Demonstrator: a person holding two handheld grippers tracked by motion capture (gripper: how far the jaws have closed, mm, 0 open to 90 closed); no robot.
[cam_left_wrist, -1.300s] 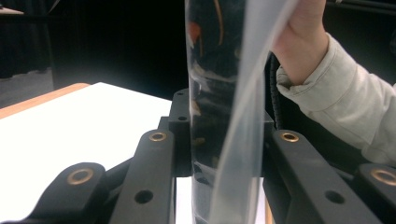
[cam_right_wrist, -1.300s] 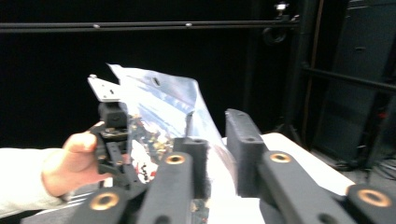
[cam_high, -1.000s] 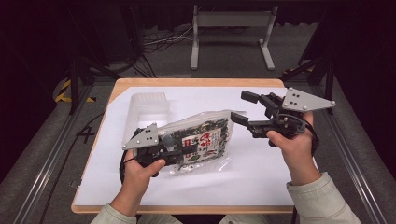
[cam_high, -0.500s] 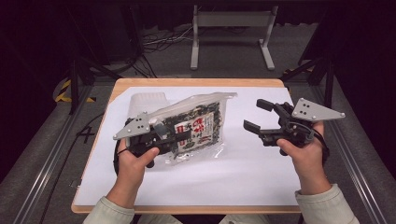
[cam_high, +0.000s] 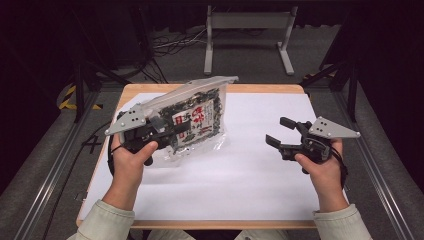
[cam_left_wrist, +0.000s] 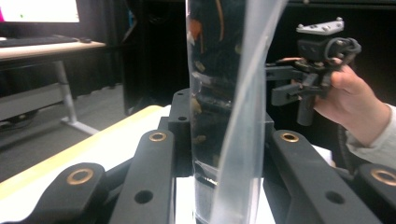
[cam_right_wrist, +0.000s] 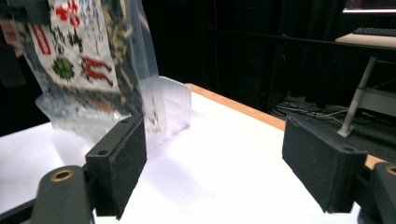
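The left gripper is pinching the bag and holds it up off the table, so the lifting looks done, while the right gripper waits wide open with nothing in it, near the bag.

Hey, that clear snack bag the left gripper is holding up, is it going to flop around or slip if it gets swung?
Probably floppy: the bag hangs from one clamped edge in the left gripper, and its free bottom corner crumples. It may be slippery, since the film looks glossy in the left gripper view. It seems light, held aloft by one edge without sagging much.
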